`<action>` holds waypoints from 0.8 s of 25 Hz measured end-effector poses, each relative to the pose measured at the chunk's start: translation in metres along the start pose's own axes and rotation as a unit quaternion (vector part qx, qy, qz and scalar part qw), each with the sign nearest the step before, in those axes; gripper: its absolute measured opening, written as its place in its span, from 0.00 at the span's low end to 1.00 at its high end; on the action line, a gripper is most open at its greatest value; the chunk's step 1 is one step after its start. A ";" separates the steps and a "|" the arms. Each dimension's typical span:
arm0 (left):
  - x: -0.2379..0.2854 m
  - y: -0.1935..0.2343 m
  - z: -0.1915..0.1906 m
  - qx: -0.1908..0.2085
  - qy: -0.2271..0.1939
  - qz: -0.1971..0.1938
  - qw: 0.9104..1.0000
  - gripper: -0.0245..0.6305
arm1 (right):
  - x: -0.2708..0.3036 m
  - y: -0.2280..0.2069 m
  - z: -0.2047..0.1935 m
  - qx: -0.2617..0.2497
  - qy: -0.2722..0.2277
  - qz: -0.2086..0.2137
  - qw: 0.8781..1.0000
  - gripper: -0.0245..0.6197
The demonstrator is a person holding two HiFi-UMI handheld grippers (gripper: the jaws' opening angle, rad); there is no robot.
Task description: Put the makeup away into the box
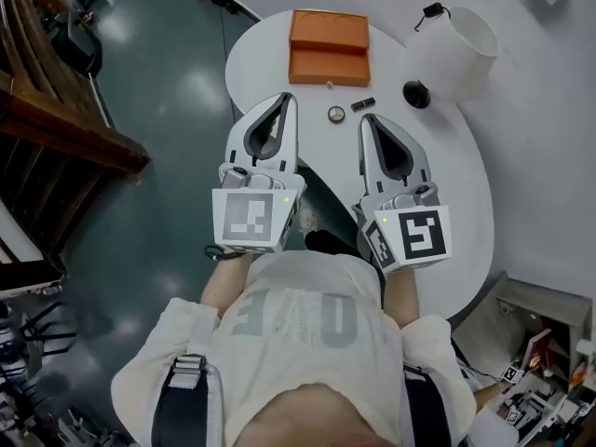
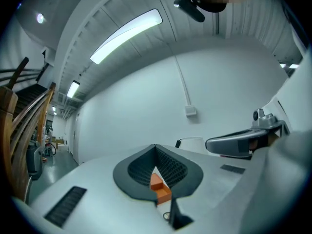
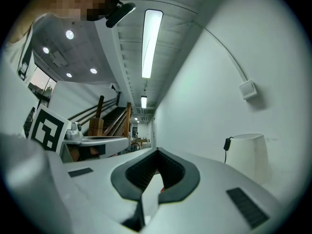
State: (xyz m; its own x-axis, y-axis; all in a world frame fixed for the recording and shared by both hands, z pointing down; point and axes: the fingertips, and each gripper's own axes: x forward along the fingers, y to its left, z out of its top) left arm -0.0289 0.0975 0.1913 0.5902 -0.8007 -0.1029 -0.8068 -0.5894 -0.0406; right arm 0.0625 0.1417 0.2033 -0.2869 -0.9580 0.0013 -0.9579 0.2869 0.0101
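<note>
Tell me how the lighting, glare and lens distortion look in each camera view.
Head view: dim overall, with soft glare patches on the glossy floor and sharp focus. Left gripper view: the fisheye lens bows the ceiling light, and the corners are black. Right gripper view: the same black corners, and the strip light is blown out.

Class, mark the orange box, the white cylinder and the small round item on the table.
orange box (image 1: 329, 64): head view, its upper face.
white cylinder (image 1: 458, 52): head view, its side wall.
small round item (image 1: 336, 114): head view, its centre.
</note>
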 end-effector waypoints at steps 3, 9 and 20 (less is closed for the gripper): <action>0.036 0.018 0.004 -0.018 -0.006 0.009 1.000 0.05 | 0.039 -0.016 0.005 0.006 0.001 0.021 1.000 0.05; 0.087 0.054 0.012 -0.023 0.002 0.017 1.000 0.05 | 0.104 -0.025 0.021 0.014 0.001 0.046 0.999 0.05; 0.122 0.077 -0.004 -0.033 0.026 0.000 0.999 0.05 | 0.145 -0.032 0.016 0.022 0.003 0.033 0.999 0.05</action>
State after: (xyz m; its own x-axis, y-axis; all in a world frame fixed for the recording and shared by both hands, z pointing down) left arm -0.0187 -0.0464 0.1799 0.5919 -0.8044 -0.0508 -0.8044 -0.5935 0.0249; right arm 0.0514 -0.0068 0.1868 -0.3494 -0.9369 0.0063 -0.9365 0.3490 -0.0340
